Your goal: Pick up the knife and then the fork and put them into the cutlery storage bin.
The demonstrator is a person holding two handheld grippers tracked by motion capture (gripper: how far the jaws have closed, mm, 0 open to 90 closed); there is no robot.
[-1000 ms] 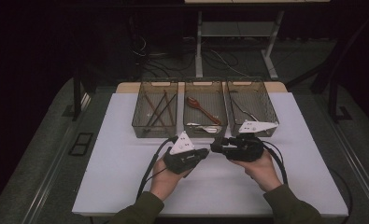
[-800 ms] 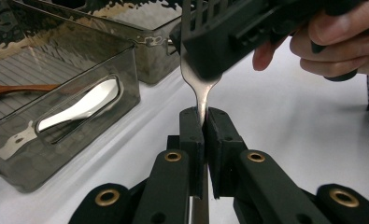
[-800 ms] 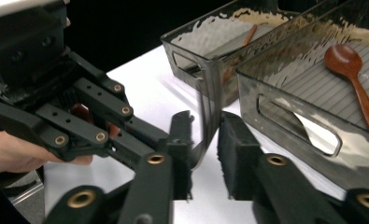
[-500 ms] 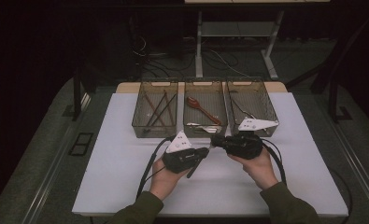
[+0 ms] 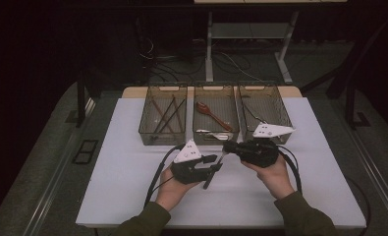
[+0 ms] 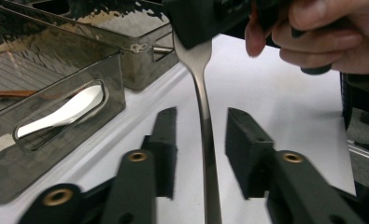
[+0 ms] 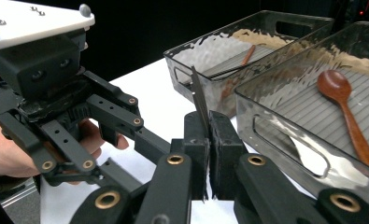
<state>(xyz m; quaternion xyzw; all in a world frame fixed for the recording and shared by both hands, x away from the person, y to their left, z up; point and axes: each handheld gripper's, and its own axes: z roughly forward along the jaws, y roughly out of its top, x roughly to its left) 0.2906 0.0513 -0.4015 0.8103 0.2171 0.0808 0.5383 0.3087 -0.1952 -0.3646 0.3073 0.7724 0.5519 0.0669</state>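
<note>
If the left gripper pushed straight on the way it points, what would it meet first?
Probably the right gripper, which clamps the fork running out between the left gripper's open jaws; depth is hard to judge.

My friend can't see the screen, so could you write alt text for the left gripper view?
A slim metal fork runs up between the left tool's open black jaws, which have just been opening, its upper end clamped in the right tool held by a hand. At left, on the white table, a smoky bin holds a white spoon.

Silvery fork, black claws, brown wooden spoon, perhaps smoke-grey ribbed bins.
</note>
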